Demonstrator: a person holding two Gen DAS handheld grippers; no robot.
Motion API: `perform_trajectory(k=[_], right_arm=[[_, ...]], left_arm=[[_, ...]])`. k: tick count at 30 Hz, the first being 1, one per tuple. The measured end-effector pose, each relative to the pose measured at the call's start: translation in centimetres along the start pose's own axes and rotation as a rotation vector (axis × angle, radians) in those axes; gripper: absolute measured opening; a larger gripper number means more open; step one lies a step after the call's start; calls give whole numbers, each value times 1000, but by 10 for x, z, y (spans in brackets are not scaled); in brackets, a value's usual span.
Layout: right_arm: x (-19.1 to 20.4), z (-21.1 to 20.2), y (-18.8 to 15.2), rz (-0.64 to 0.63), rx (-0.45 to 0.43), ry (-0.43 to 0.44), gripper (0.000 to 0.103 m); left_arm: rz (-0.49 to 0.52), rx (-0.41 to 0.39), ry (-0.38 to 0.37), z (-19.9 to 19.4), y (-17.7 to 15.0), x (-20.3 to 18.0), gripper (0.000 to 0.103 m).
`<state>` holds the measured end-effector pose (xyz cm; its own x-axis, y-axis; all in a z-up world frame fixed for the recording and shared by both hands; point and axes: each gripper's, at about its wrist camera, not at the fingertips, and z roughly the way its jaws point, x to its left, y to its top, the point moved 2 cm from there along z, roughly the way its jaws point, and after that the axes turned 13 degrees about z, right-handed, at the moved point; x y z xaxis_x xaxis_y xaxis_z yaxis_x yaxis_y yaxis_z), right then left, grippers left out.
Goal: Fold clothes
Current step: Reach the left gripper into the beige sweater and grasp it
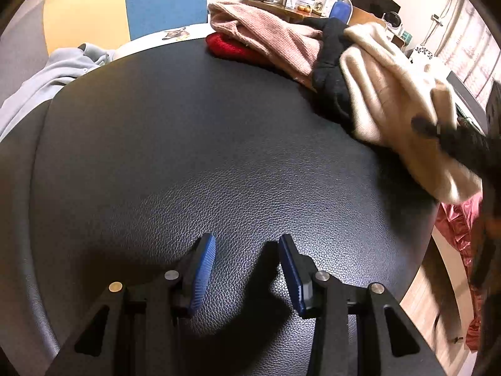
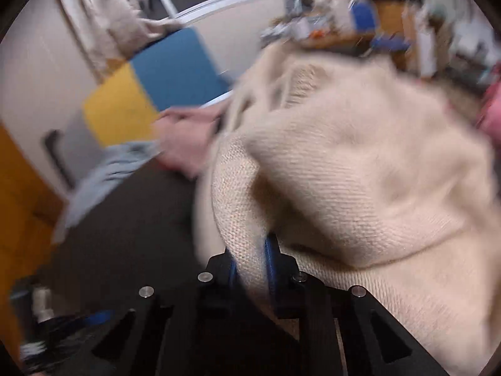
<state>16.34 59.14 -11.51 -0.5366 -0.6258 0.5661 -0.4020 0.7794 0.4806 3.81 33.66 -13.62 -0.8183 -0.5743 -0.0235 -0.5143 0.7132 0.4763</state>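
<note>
Clearly the cream knitted sweater [image 2: 360,169] is in hand: the right gripper [image 2: 250,260] is clamped on a fold of its edge, the bulk bunched ahead of and right of those fingers, over the black leather-textured tabletop [image 1: 203,156]. The left gripper [image 1: 247,266] hovers with fingers apart and nothing between them, bare tabletop ahead. I judge the garment is being drawn out for folding; next it needs spreading flat. It looks soft, thick and crumpled, blurred by motion.
</note>
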Motion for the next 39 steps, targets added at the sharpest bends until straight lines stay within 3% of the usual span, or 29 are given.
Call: perform_trajectory(k=[3,6,7,8,10,12,14,18,23,29,34,36,38,39], right_arm=[[3,8,-53,67,124,131,17],[12,10,-83,7,164,120,21],[14,6,-82,18,165,136,28],[14,1,-81,42,169,153,44],[17,-15,-80,40,143,162,59],[19,-28,-83,-15,132,140,66],[20,-39,-88,-66,131,113,83],[12,-46,-101,-117,142,110,87],[-3,-66,-103,-101,136,183,103],[-28,-92,-102,-68,117,251,103],[-50,-116,-103,-61,96,299,103],[-56,-126,-106,-78,77,292,103],[-58,-130,-111,-106,49,271,103],[-59,-130,-112,-113,43,264,103]], left_arm=[[-18,6,-57,-1,6,0,43],[-38,-16,-140,-9,24,1,43],[-16,-38,-129,-13,34,-2,43],[12,-61,-124,-19,46,-6,43],[67,-106,-151,-30,74,-15,44],[130,-125,-166,-31,100,-30,45],[188,-130,-173,-27,124,-46,45],[302,-139,-189,-19,173,-78,46],[387,-115,-210,5,216,-103,46],[448,-51,-268,39,252,-136,47],[438,19,-269,64,260,-151,44],[416,35,-285,65,258,-151,36],[419,45,-293,60,253,-152,18],[400,39,-311,57,252,-149,17]])
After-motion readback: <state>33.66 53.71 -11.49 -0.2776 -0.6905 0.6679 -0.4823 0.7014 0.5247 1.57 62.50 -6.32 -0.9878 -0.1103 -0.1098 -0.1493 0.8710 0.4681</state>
